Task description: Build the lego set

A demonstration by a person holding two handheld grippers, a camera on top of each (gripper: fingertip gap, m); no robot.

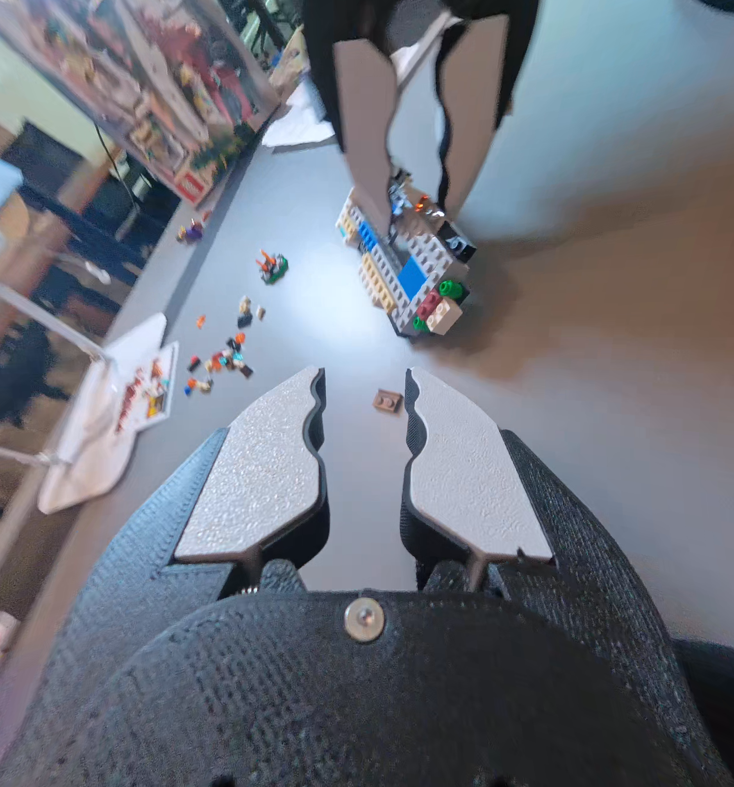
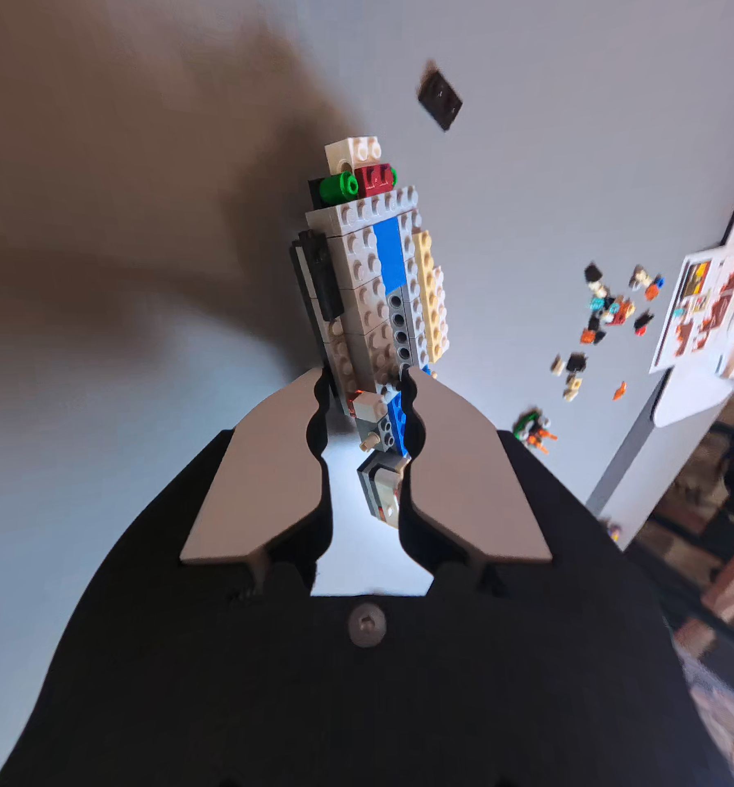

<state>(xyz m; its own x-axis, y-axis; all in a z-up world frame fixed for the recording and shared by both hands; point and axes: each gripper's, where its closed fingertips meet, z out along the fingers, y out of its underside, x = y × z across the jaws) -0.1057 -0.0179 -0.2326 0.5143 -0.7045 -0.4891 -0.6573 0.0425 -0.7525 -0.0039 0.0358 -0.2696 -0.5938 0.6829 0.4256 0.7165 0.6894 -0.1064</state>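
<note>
My left gripper (image 1: 365, 383) is open and empty above the grey table (image 1: 335, 511). A small brown plate (image 1: 388, 401) lies flat on the table between its fingertips, close to the right finger and untouched. It also shows in the right wrist view (image 2: 440, 99). A long brick build (image 1: 403, 272) of grey, tan and blue bricks, with green, red and cream pieces at one end, rests on the table ahead. My right gripper (image 2: 365, 379) is shut on the near end of this build (image 2: 369, 277), with both fingertips against its sides. The right gripper also shows in the left wrist view (image 1: 412, 213).
Several small loose pieces (image 1: 220, 362) lie left of the left gripper, and show in the right wrist view (image 2: 612, 311). A small green and orange assembly (image 1: 273, 267) sits farther on. An open instruction booklet (image 1: 143, 383) lies at the table's left edge. A large set box (image 1: 143, 85) stands behind. Some 12 cm of space lies between my two pairs of fingers.
</note>
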